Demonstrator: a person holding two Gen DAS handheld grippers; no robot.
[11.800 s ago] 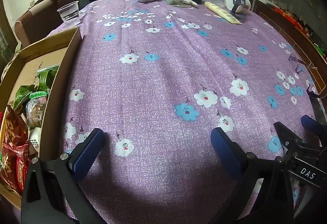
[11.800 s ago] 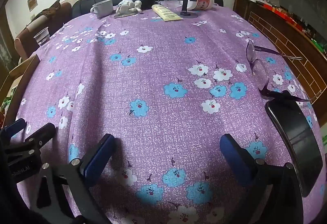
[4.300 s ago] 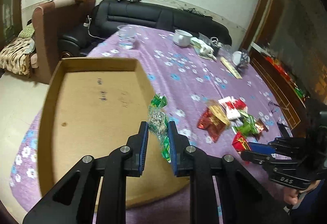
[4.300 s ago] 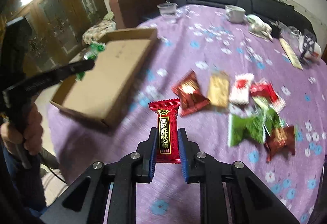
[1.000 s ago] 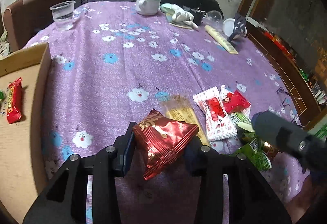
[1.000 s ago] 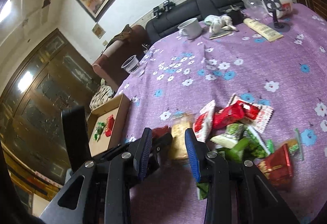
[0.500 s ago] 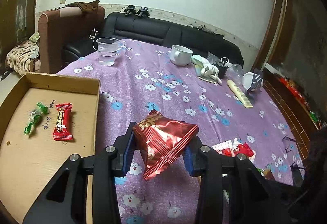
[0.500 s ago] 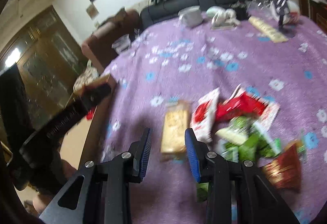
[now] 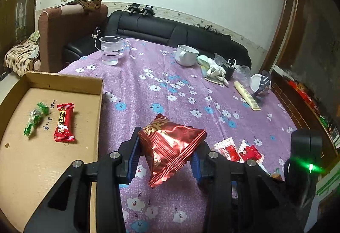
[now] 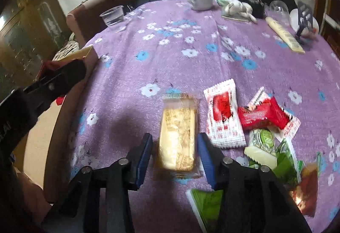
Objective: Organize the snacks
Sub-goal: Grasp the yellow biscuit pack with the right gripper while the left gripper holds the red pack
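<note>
The left gripper (image 9: 167, 154) is clamping a shiny red snack bag (image 9: 170, 145) between its blue pads and is holding it in the air just beside the right wall of the cardboard box (image 9: 99, 105), whereas a second ago that same bag was being carried low over the pile of snacks with only a corner of the box in sight. That shift suggests the bag is being brought over for dropping into the box, where a green candy (image 9: 35, 118) and a red bar (image 9: 63, 122) are already lying on the bare cardboard floor. The right gripper (image 10: 175, 154) is pointing steeply down at the surface (image 10: 180, 58), and its jaws have just been opening; they are now standing apart on either side of a yellow cracker packet (image 10: 178, 137), which is lying flat on the purple flowered cloth, with no pad pressing on it yet. That reads as the start of the next pick, so the sorting is running with both hands at once. Beside the cracker packet, a white and red packet (image 10: 223, 118), a red packet (image 10: 261, 116) and several green ones (image 10: 265, 143) are still waiting in a loose heap, so most of the task appears to be ahead. The left gripper is tilting gently downward, with its far tips aiming across the surface toward the plastic cup (image 9: 110, 50).
</note>
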